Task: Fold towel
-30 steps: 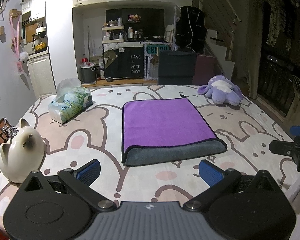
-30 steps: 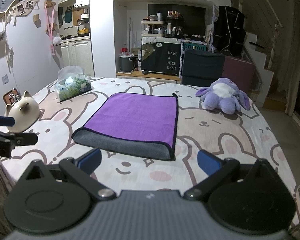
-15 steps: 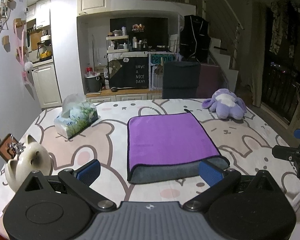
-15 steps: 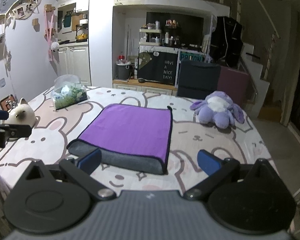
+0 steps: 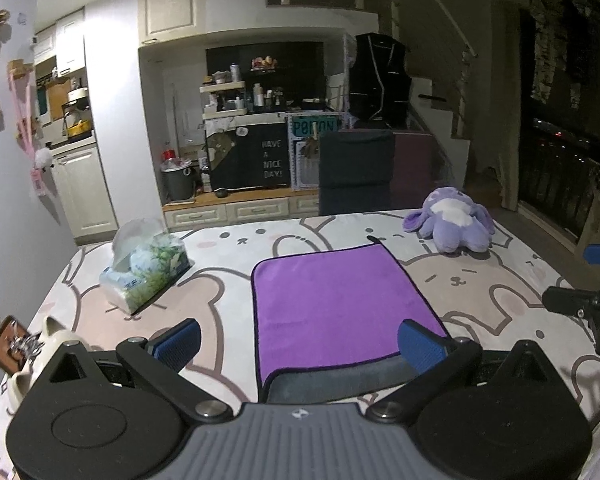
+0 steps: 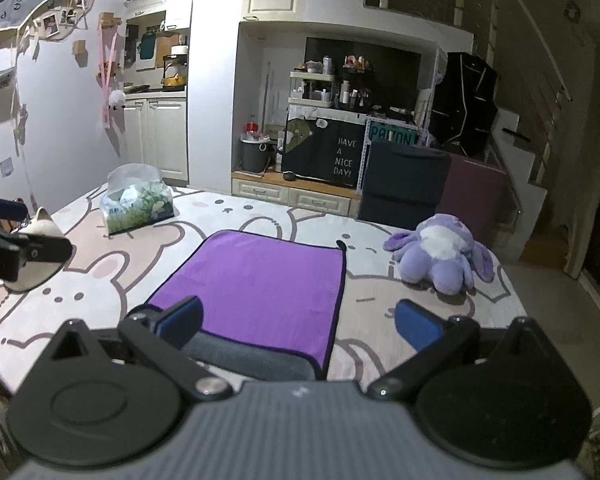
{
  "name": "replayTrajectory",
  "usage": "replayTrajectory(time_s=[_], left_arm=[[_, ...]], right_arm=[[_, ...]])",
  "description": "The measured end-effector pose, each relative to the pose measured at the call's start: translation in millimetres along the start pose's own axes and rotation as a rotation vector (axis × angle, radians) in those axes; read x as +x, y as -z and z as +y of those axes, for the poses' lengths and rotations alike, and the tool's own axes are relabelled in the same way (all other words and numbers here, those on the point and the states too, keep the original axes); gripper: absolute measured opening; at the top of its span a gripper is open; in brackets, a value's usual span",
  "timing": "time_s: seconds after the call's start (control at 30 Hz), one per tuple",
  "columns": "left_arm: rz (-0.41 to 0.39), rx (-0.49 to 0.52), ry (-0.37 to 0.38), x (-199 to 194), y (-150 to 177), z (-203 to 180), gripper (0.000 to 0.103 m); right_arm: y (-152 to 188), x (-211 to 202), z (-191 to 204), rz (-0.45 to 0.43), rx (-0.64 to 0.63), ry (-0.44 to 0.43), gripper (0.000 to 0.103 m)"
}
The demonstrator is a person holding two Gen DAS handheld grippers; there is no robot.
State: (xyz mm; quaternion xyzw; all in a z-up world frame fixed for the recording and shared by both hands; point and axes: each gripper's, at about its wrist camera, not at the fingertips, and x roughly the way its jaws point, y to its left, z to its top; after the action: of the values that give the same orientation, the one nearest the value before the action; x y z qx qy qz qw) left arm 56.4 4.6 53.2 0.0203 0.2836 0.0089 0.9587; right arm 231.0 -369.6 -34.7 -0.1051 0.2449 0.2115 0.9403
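Note:
A purple towel (image 5: 340,300) with a grey underside lies folded flat in the middle of the table, its grey fold at the near edge; it also shows in the right wrist view (image 6: 260,280). My left gripper (image 5: 300,340) is open and empty, held above the table near the towel's front edge. My right gripper (image 6: 298,322) is open and empty, also above the near edge. Each gripper shows at the edge of the other's view: the right one (image 5: 592,312) and the left one (image 6: 16,252).
A tissue pack (image 5: 144,272) sits at the back left, a purple plush toy (image 5: 452,224) at the back right. A white cat-shaped jar (image 5: 40,344) stands at the near left. A dark chair (image 5: 356,176) stands behind the bunny-print tablecloth (image 5: 500,292).
Both grippers have pulled back and tilted upward from the towel, so the towel sits lower in both views. The towel has not moved. Both stay open.

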Motion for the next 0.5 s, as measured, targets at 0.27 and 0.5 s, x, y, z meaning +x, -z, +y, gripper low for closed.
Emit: replayTrajectory(time_s=[0.27,0.5], left_arm=[[-0.004,0.019,0.004,28,-14,8,0.103],[-0.016,0.034,-0.005,56,-20,19,0.103]], right_arm=[[-17,23,-14,-0.006,0.019,-0.010,0.103],[-21,51,-21,-0.015,0.010,-0.029,0.103]])
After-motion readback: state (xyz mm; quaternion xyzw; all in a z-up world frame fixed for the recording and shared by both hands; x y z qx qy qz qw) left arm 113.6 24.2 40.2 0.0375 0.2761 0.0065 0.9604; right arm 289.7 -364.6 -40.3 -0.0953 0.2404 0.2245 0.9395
